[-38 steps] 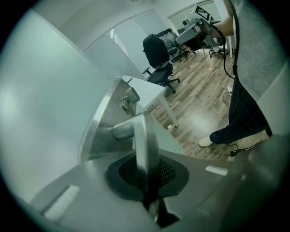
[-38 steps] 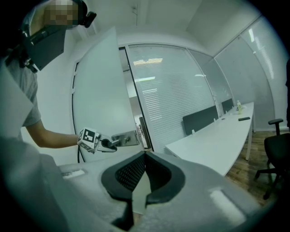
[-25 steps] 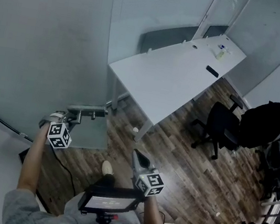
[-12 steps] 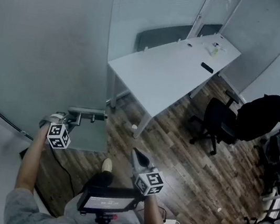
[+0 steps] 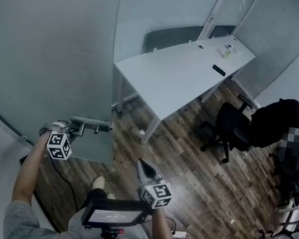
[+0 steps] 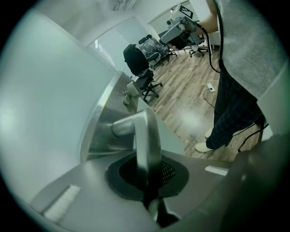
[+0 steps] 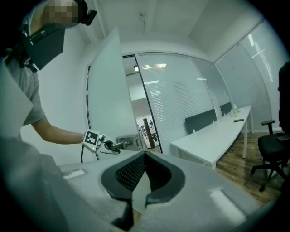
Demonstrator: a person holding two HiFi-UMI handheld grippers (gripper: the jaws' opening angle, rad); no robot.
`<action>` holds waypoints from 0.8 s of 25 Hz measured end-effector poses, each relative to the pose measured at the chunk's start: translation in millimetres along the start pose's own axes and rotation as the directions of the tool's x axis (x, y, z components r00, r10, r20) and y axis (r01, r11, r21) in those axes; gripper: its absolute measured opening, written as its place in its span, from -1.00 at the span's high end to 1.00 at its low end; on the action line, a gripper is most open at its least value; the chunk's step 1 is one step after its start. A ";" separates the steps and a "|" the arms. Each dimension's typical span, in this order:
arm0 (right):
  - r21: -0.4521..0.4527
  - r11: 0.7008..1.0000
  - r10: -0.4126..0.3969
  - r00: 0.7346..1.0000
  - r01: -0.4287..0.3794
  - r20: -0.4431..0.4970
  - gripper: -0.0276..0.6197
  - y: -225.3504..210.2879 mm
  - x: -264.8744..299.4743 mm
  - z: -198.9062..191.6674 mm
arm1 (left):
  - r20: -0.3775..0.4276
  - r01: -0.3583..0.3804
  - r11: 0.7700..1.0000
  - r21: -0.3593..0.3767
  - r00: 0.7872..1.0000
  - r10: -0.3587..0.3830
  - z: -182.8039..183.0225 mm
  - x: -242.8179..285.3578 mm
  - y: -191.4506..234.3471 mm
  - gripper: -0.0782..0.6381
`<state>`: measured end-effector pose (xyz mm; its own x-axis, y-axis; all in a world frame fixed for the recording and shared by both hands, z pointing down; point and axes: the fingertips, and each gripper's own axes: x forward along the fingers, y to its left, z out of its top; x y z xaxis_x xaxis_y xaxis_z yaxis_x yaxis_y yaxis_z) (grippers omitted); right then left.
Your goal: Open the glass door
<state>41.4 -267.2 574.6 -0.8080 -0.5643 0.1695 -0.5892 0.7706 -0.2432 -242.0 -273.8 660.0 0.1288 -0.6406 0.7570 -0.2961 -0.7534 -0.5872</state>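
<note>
The glass door (image 5: 47, 53) is a big frosted pane filling the left of the head view, with a metal lock plate and lever handle (image 5: 91, 123) at its edge. My left gripper (image 5: 73, 129) is shut on that lever. In the left gripper view the lever handle (image 6: 146, 136) runs down between the black pads of the left gripper (image 6: 148, 179). My right gripper (image 5: 141, 166) hangs free over the wooden floor, shut and holding nothing. In the right gripper view the right gripper (image 7: 145, 155) points at the door's edge (image 7: 108, 99) and at the handle (image 7: 122, 144).
A long white desk (image 5: 173, 80) stands beyond the door against glass partitions. A black office chair (image 5: 225, 126) with a dark bag (image 5: 274, 123) sits right of it. A black cable (image 5: 68, 179) lies on the floor near my feet. More chairs crowd the far right.
My left gripper and the handle have drifted slightly down and left in the head view, the door swinging with them. My right gripper and my foot have shifted left too.
</note>
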 end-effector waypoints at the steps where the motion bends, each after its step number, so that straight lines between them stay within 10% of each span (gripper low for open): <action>1: -0.003 1.000 0.002 1.000 -0.002 -0.004 0.91 2.1 -1.1 -1.7 | 0.002 0.002 1.000 0.004 1.000 -0.002 -0.3 -1.2 -2.2 0.77; 20: 0.018 0.996 -0.088 0.996 0.088 0.003 0.91 47.6 -42.0 -16.7 | 0.033 -0.009 0.997 0.079 0.999 0.006 8.5 -27.0 -38.1 0.78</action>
<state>47.2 -201.9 571.8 -0.7527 -0.6310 0.1876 -0.6580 0.7121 -0.2447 -226.1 -229.1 659.4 0.1582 -0.6499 0.7433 -0.2220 -0.7570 -0.6146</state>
